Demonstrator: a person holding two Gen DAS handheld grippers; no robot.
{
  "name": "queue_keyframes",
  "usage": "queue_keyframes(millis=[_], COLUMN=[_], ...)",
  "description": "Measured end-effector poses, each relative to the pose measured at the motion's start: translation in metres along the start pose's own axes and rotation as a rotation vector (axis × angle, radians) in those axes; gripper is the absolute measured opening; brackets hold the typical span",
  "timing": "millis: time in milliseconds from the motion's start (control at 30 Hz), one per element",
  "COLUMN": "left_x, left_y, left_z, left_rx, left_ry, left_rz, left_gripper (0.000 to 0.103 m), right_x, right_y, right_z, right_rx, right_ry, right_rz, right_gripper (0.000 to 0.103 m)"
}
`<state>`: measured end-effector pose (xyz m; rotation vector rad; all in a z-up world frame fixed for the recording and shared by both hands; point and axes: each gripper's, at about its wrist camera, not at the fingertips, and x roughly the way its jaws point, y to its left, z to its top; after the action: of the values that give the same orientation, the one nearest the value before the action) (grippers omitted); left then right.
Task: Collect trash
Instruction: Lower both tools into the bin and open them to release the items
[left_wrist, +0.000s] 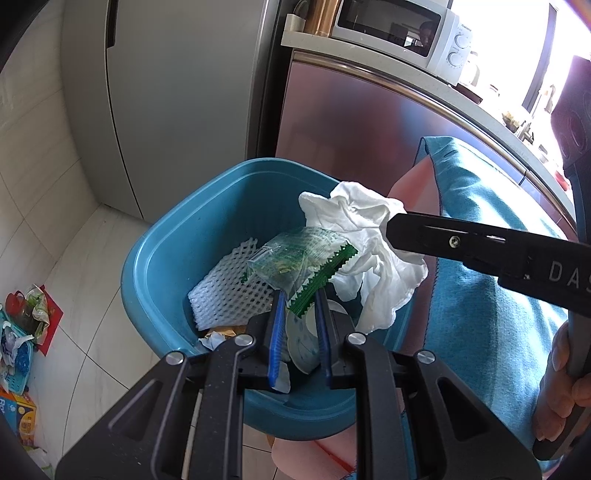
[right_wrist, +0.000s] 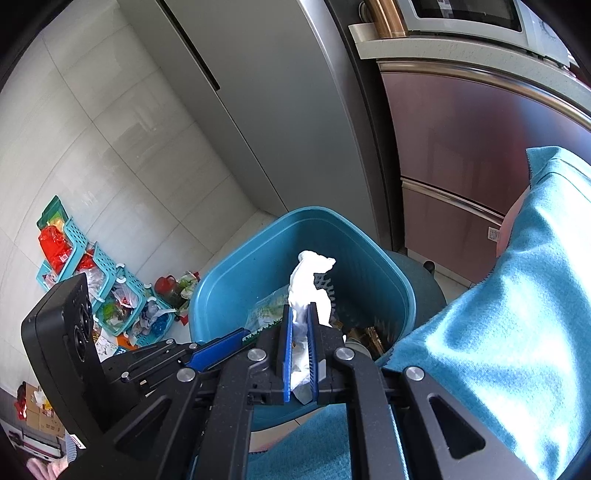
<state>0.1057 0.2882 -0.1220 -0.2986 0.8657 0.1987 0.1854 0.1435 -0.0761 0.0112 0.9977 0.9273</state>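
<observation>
A blue trash bin (left_wrist: 155, 258) stands on the floor; it also shows in the right wrist view (right_wrist: 236, 280). My left gripper (left_wrist: 300, 295) is shut on a green and clear plastic wrapper (left_wrist: 295, 258) and holds it over the bin's opening. My right gripper (right_wrist: 300, 310) is shut on a crumpled white tissue (right_wrist: 310, 277), also above the bin. The tissue (left_wrist: 369, 236) and right gripper (left_wrist: 391, 229) show in the left wrist view. Inside the bin lie a white foam net (left_wrist: 229, 288) and other scraps.
A grey fridge (left_wrist: 177, 92) and a pink cabinet (left_wrist: 351, 122) with a microwave (left_wrist: 399, 29) stand behind the bin. A teal cloth (left_wrist: 491, 258) covers something at the right. Teal baskets with clutter (right_wrist: 92, 280) lie on the tiled floor at the left.
</observation>
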Motion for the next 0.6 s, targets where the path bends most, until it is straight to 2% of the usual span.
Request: queue_keyframes(millis=[600], left_x=[0.016], left_y=[-0.001], left_z=[0.004], left_rx=[-0.012], left_ry=[0.028], left_rz=[-0.008], left_gripper=[0.018], right_x=[0.009], right_y=[0.001], right_z=[0.000], right_rx=[0.009], right_ry=[0.036], right_rz=[-0.001], right_gripper=[0.009])
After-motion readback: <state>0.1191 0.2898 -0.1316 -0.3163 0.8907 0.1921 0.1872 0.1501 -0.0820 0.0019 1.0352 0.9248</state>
